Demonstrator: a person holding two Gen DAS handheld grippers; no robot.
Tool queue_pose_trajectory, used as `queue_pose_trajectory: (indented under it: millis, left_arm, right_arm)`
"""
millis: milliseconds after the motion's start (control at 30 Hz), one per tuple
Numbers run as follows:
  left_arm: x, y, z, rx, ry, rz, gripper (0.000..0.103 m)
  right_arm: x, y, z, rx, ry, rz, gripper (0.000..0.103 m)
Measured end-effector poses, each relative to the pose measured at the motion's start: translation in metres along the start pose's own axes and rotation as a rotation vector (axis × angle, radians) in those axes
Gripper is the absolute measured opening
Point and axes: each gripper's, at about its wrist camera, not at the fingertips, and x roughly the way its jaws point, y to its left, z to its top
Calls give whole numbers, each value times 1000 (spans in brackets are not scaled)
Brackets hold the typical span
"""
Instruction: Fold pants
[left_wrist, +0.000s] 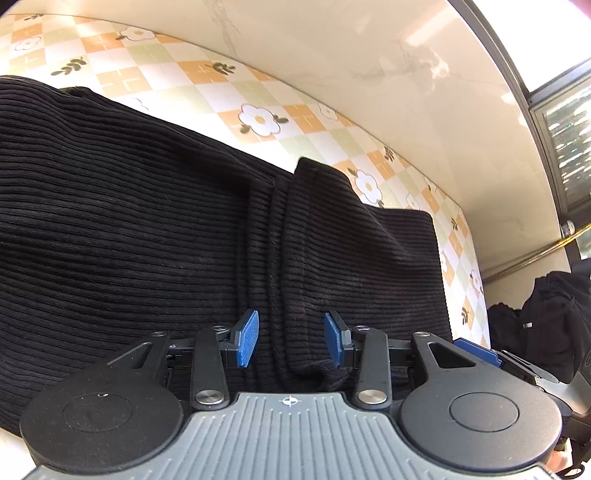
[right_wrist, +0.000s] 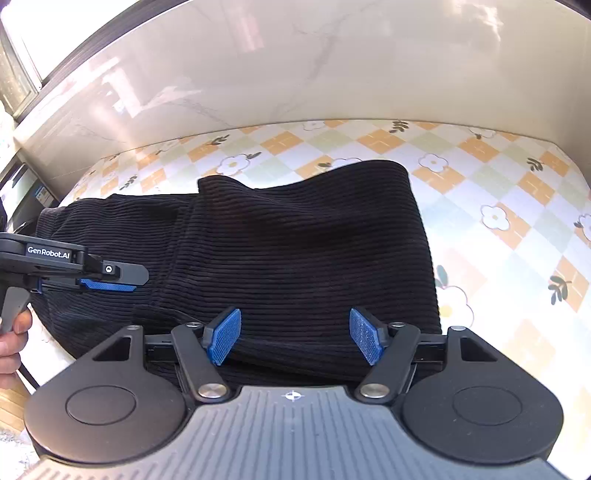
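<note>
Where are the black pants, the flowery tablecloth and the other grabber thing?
black pants (right_wrist: 295, 251): right wrist view, middle of the ribbed cloth.
flowery tablecloth (right_wrist: 498, 206): right wrist view, bare checked part.
left gripper (right_wrist: 107, 284): right wrist view, its blue pad at the tip.

Floral checked tablecloth (right_wrist: 480, 177) against glossy marble wall (right_wrist: 295, 66), sunlit window (left_wrist: 569, 140).

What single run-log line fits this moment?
pants: folded on floral cloth | left gripper: open over seam | right gripper: open over edge
</note>
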Motion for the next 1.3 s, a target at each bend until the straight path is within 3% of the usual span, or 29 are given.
queue_pose_trajectory:
  millis: [233, 500, 700, 767, 833, 967, 1100, 1133, 1233, 1300]
  left_arm:
    - [19, -9, -8, -118, 112, -27, 40]
    - [14, -14, -16, -141, 125, 24, 43]
    - [24, -28, -22, -95, 114, 81, 45]
    - [24, -36, -24, -45, 93, 105, 23]
    - [18, -39, -24, -16, 55, 90, 13]
    - [-8, -53, -21, 42, -44, 46, 11]
    - [-29, -63, -21, 83, -72, -6, 11]
    - [-32, -63, -22, 85, -69, -14, 11]
    - [-35, -59, -27, 50, -49, -41, 11]
    - [-35, -55, -29, 20, -35, -49, 11]
  right_arm:
    - [0, -26, -18, 68, -33, 33, 60]
    - [5, -30, -15, 28, -31, 60, 60]
    - [8, -29, -14, 14, -21, 81, 60]
    - [9, -27, -13, -19, -16, 88, 61]
    - [9, -21, -12, -74, -5, 97, 62]
    - [5, -5, -15, -207, 10, 133, 68]
    - [5, 8, -20, -333, -16, 63, 69]
    - [6, 8, -19, -342, -17, 47, 65]
    - [4, 6, -19, -376, -24, 40, 17]
    - [-5, 7, -21, -409, -34, 64, 13]
